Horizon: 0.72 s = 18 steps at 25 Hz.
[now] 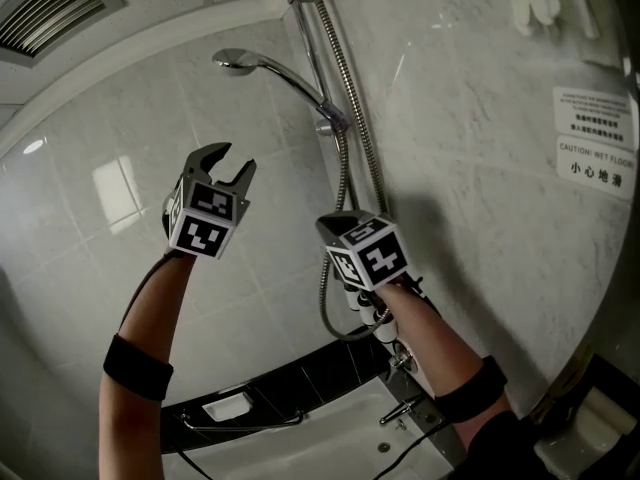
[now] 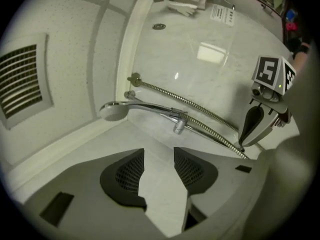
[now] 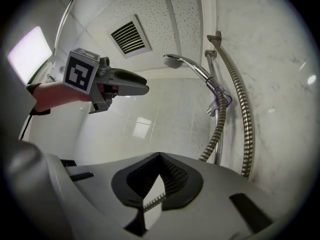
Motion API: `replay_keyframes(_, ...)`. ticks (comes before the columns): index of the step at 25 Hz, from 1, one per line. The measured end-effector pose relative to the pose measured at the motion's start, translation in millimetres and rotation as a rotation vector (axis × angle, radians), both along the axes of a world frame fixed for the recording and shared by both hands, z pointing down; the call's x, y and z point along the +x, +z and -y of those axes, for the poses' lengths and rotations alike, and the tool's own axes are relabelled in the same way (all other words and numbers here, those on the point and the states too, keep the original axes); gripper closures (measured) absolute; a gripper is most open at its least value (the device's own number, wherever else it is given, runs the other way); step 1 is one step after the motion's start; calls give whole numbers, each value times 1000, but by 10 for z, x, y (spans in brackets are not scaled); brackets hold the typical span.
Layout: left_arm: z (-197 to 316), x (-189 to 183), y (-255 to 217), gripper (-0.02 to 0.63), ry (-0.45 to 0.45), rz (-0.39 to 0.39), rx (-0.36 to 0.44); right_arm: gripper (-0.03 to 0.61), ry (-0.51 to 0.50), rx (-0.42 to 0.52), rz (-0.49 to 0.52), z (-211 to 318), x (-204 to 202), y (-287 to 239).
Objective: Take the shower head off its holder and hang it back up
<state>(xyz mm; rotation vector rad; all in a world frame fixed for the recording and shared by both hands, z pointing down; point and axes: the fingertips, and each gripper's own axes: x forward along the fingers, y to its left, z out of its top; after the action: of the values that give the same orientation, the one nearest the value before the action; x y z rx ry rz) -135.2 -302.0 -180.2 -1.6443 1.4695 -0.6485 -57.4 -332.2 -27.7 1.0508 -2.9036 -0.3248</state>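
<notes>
Bathroom corner, pale walls above a tub

Glossy pale tiles [image 1: 90,268] cover the left wall and catch a window's glare; veined marble [image 1: 470,168] covers the right, with caution signs [image 1: 595,153]. A slatted vent [image 1: 50,8] sits in the ceiling. The white bathtub [image 1: 300,433] lies near.

Dim grey light in all 3 views (fisheye-bent, dark-cornered), with glare, perhaps a lamp's, on the tiles [image 1: 115,193].

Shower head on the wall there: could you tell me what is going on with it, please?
A person has a claw in each hand, both raised toward the shower head, which sits in its holder, not yet taken off. The left claw is open and empty. The right claw is shut, close beside the metal hose.
</notes>
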Motion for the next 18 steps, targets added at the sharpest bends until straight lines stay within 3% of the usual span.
replay_keyframes(7,242,281,-774,389,-138,330,174,560,-14,37,36,44,8,-424)
replay_keyframes(13,354,489,-1190,338,-322,698,311,560,-47,74,60,-24,-2,-683)
replay_keyframes(18,476,625,-1359,336,-409,865,369,560,-77,100,62,-56,-13,-791)
